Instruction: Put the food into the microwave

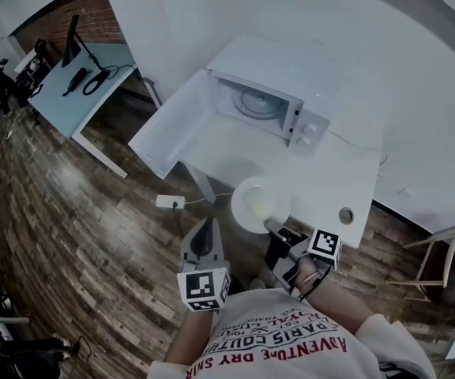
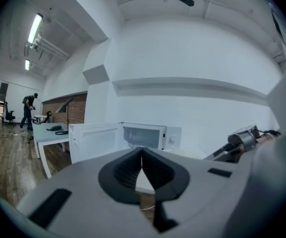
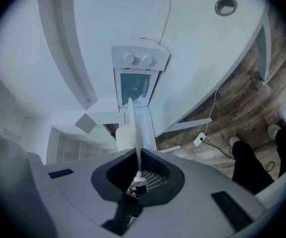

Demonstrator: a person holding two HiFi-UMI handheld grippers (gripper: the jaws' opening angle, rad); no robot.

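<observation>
The right gripper (image 1: 272, 227) pinched a white plate (image 1: 247, 189) holding, perhaps, pale food (image 1: 258, 204). The left gripper (image 1: 204, 227) was closed, empty. The open microwave (image 1: 310, 129) showed its turntable (image 1: 253, 103).

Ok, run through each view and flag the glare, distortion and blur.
Head view: the fisheye bends straight edges, the corners go dark, and the white microwave and plate wash out. Left gripper view: round black vignette, ceiling lights blown out, left hand-held gripper body soft near the lens. Right gripper view: scene rolled sideways, plate seen edge-on as a thin pale strip.
</observation>
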